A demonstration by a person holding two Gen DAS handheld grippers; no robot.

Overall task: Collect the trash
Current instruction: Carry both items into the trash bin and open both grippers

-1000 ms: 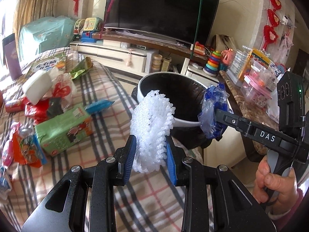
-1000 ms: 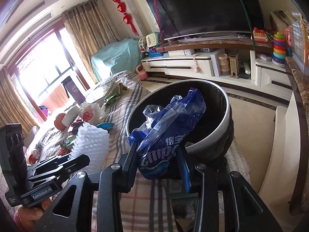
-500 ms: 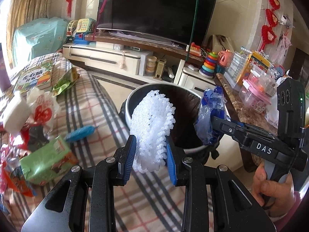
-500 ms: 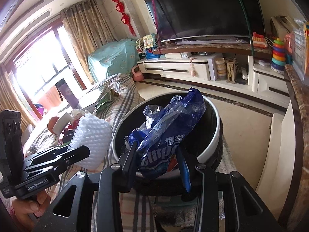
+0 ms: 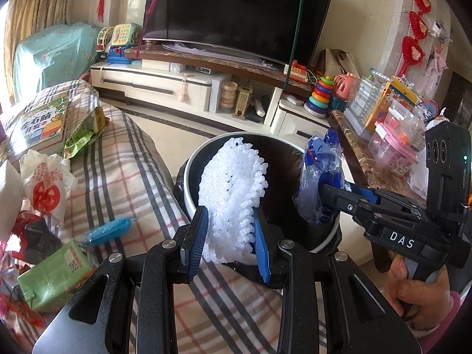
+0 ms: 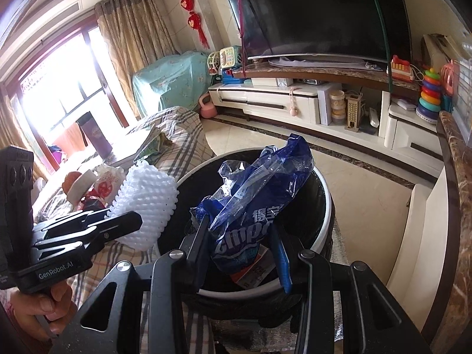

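My left gripper [image 5: 229,237] is shut on a white foam fruit net [image 5: 233,194] and holds it above the near rim of the round black trash bin [image 5: 277,159]. My right gripper [image 6: 240,247] is shut on a crumpled blue plastic wrapper [image 6: 259,188] and holds it over the bin's opening [image 6: 320,206]. In the left wrist view the right gripper [image 5: 320,197] with the wrapper [image 5: 320,174] hangs over the bin's right side. In the right wrist view the left gripper [image 6: 118,221] holds the net [image 6: 144,203] at the bin's left rim.
More trash lies on the plaid-covered surface [image 5: 124,177] to the left: a green carton [image 5: 56,274], a blue wrapper [image 5: 109,230], a white bag with red print [image 5: 47,185], a green snack bag [image 5: 82,135]. A marble-topped counter [image 5: 368,159] stands right of the bin.
Both grippers have moved forward and toward the bin with their loads. The foam net and the blue wrapper now hang over the bin instead of in front of it.
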